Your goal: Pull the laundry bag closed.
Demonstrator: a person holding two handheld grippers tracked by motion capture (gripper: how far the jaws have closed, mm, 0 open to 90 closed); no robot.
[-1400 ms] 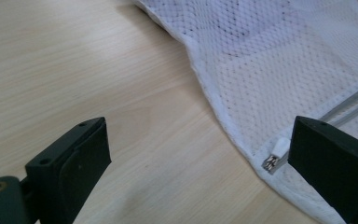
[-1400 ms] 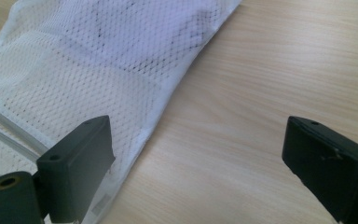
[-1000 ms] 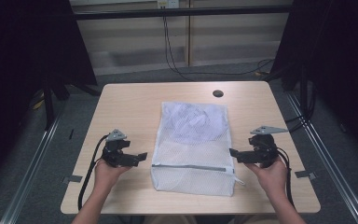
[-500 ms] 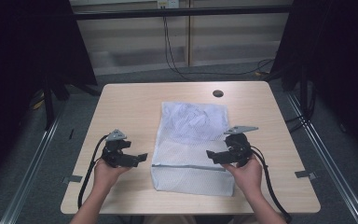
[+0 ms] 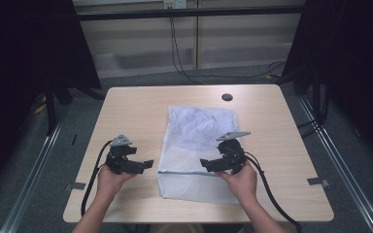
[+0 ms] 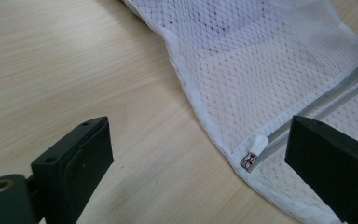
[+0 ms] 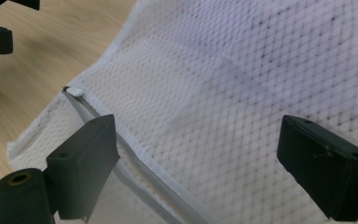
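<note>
Setting: a lab recording bay, not a home or a shop. A pale wood-laminate table with rounded corners stands alone on grey carpet floor. Black curtains hang at 9 and 3 o'clock. A black horizontal bar spans 12 o'clock; black cables drop from a white wall socket past beige wall panels. Silver metal floor rails flank the table. Grey tape marks sit beside its near corners.

No readable text — no labels, no numbers.
</note>
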